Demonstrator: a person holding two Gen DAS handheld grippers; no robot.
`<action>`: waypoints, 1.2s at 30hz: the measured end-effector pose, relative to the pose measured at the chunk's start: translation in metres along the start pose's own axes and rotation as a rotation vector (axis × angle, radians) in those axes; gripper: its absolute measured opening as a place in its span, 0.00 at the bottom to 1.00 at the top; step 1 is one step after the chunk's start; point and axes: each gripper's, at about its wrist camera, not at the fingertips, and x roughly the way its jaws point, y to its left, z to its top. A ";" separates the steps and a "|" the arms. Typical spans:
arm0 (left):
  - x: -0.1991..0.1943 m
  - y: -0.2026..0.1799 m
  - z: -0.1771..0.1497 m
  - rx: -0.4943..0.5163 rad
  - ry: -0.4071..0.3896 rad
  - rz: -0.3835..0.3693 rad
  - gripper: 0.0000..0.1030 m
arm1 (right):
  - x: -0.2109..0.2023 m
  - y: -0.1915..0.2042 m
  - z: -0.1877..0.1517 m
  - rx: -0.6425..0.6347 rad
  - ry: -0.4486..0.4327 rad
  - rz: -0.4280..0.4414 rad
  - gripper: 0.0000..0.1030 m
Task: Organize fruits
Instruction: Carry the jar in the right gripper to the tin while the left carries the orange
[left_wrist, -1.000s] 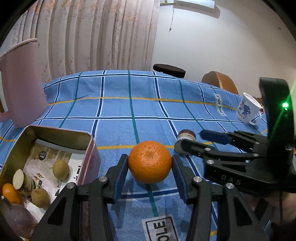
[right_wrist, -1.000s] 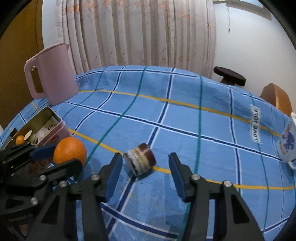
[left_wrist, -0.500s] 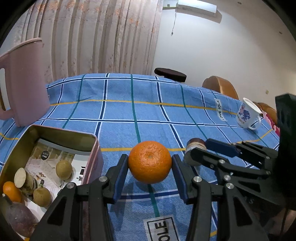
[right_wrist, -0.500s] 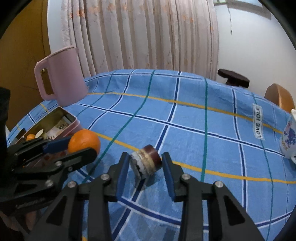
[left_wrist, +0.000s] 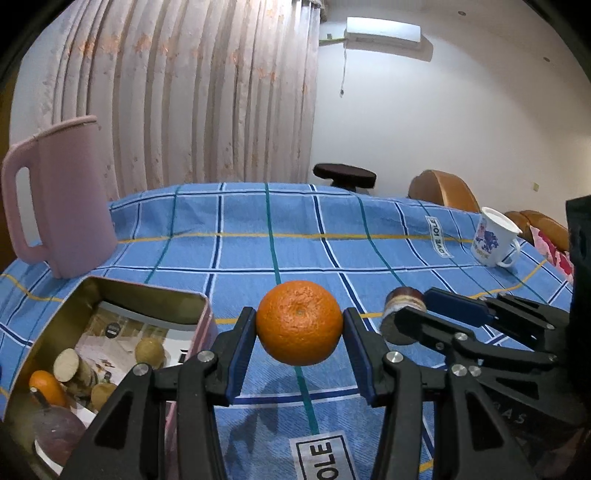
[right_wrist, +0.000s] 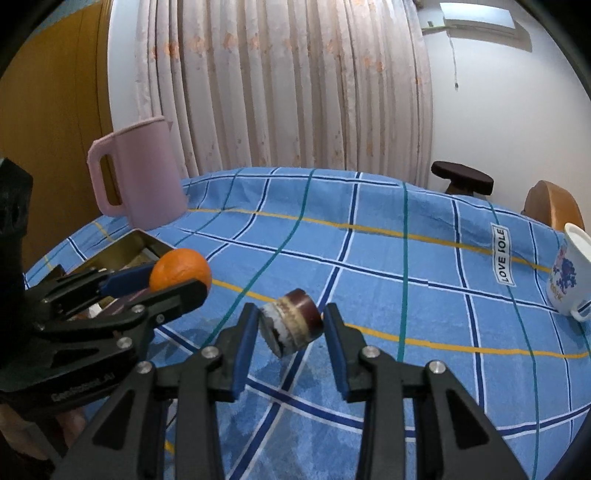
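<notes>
The left gripper (left_wrist: 300, 345) is closed on an orange (left_wrist: 299, 322), its blue pads pressed to both sides of the fruit, which hangs above the cloth (left_wrist: 258, 236) with its shadow below. The right gripper (right_wrist: 290, 330) is closed on a small jar (right_wrist: 290, 322), held tilted and clear of the cloth, one pad against its base and the other against its dark lid.

In the left view, the right gripper (left_wrist: 406, 317) crosses in from 3 o'clock, its fingers just beside the orange, with the jar (left_wrist: 402, 314) at their tips. In the right view, the left gripper (right_wrist: 181, 278) comes in from 9 o'clock, and its near finger hides the lower part of the orange (right_wrist: 180, 268).

At 8 o'clock from the orange in the left view sits an open tin (left_wrist: 66, 314), close beside the left finger. It holds a paper liner, a smaller orange fruit (left_wrist: 46, 387), two or three brownish round fruits, a cut piece with a pale face, and a dark round thing at the near end that is too blurred to name. Behind the tin, at 10 o'clock, stands a pink jug (left_wrist: 66, 206). Well apart at 2 o'clock a white mug (left_wrist: 495, 238) with a blue print leans tilted near the cloth's edge.

The held orange is round, bright and pebbled, with a small dimple facing the camera. The cloth is blue check with yellow and green lines.
</notes>
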 end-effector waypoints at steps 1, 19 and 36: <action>-0.001 0.000 0.000 0.003 -0.004 0.000 0.48 | -0.002 0.000 0.000 0.003 -0.006 0.001 0.38; -0.017 -0.009 -0.002 0.045 -0.101 0.047 0.48 | -0.025 0.003 -0.004 0.003 -0.121 -0.016 0.38; -0.037 -0.018 -0.006 0.078 -0.197 0.095 0.48 | -0.042 0.007 -0.007 -0.009 -0.196 -0.031 0.38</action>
